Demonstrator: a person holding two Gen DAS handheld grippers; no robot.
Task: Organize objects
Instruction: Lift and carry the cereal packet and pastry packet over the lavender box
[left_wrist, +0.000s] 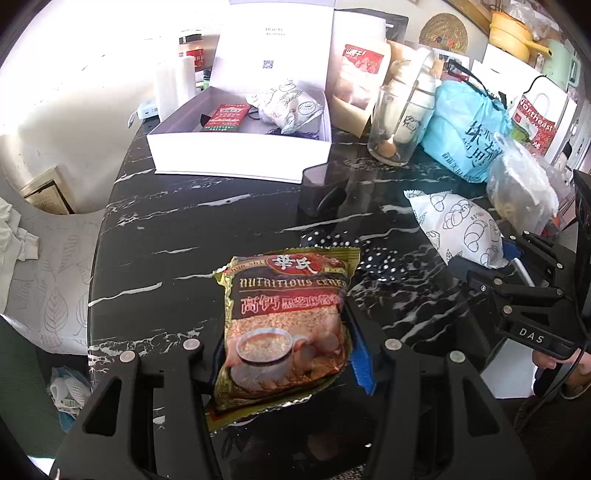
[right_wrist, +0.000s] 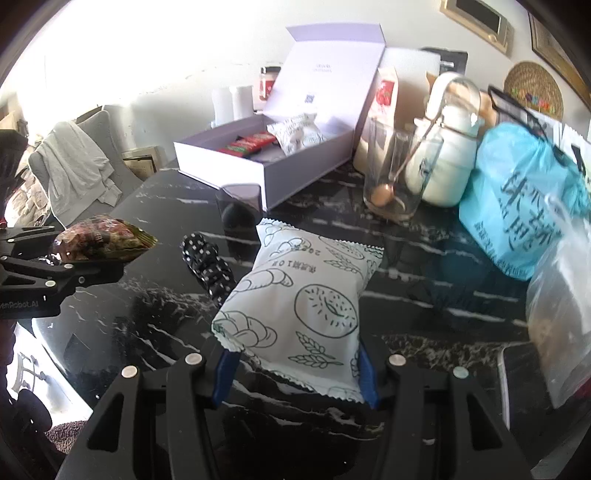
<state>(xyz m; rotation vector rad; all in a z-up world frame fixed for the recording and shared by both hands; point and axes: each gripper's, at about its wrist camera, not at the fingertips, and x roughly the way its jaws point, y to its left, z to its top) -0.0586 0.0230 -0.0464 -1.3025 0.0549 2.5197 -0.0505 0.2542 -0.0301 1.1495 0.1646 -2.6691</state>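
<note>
Strong daylight floods in from the upper left of both frames, blowing the wall there out to plain white with no detail. The glossy black desk (left_wrist: 177, 229) throws back pale streaks of glare and soft reflections. The white box (right_wrist: 295, 173) is bright, close to overexposed on its lid. Fisheye bending curves straight lines near the rims, and the corners fall to black. Things at the far right edge of the right wrist view smear into blur.

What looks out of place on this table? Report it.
An egg sits at the bottom of a clear glass with a spoon, an odd place for it. A polka-dot cloth lies crumpled on the black marble table. Both packets, the cereal packet and bread packet, are held in tools, not spilled.
</note>
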